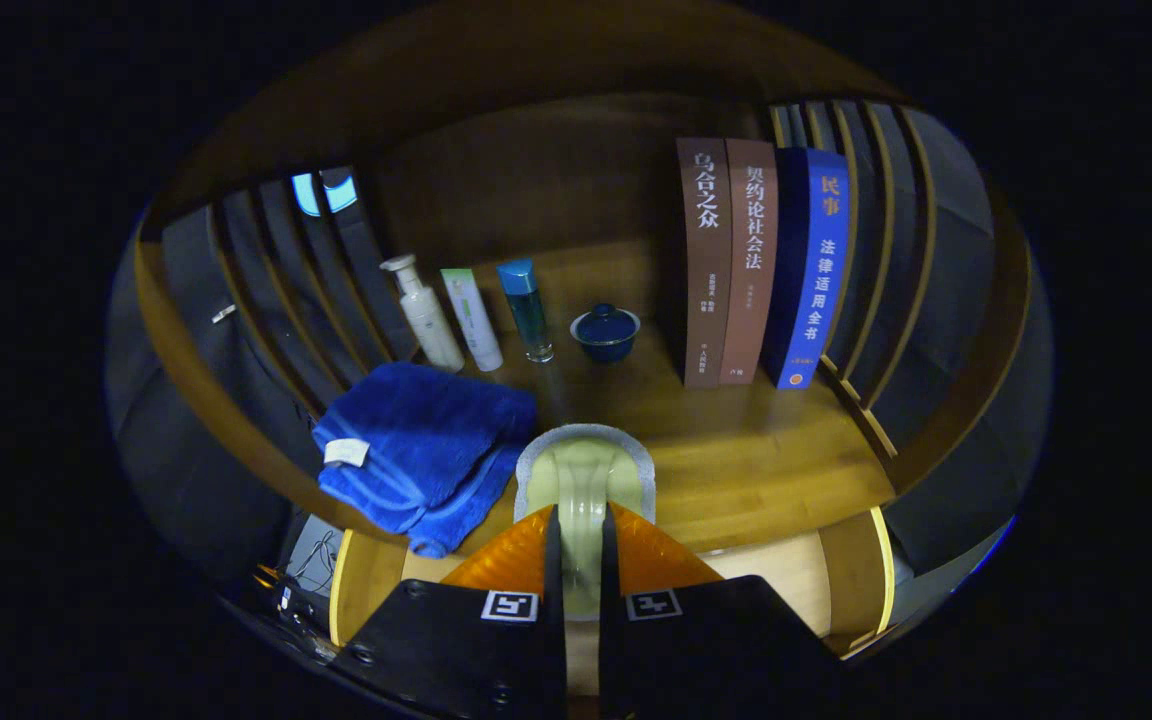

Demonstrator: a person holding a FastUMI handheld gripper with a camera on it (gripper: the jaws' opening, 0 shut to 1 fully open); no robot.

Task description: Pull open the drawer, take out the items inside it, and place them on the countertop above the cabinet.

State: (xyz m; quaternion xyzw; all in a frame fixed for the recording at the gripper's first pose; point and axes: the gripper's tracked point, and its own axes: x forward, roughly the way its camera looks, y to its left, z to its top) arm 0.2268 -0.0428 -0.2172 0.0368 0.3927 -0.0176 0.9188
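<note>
Gripper view: the gripper (576,560) was closed on a pale green sponge (584,480), both fingers pressing its sides. The sponge's long axis ran straight ahead along the fingers; its grey-edged far end lay over the countertop (756,450). Its near end was hidden between the fingers. Beside it lay a folded blue towel (426,445). Beyond stood three bottles (476,318), a lidded blue cup (605,332) and three upright books (756,262).

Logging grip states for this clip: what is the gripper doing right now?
Gripper: shut on a pale green brush, held by its handle over the countertop.
</note>
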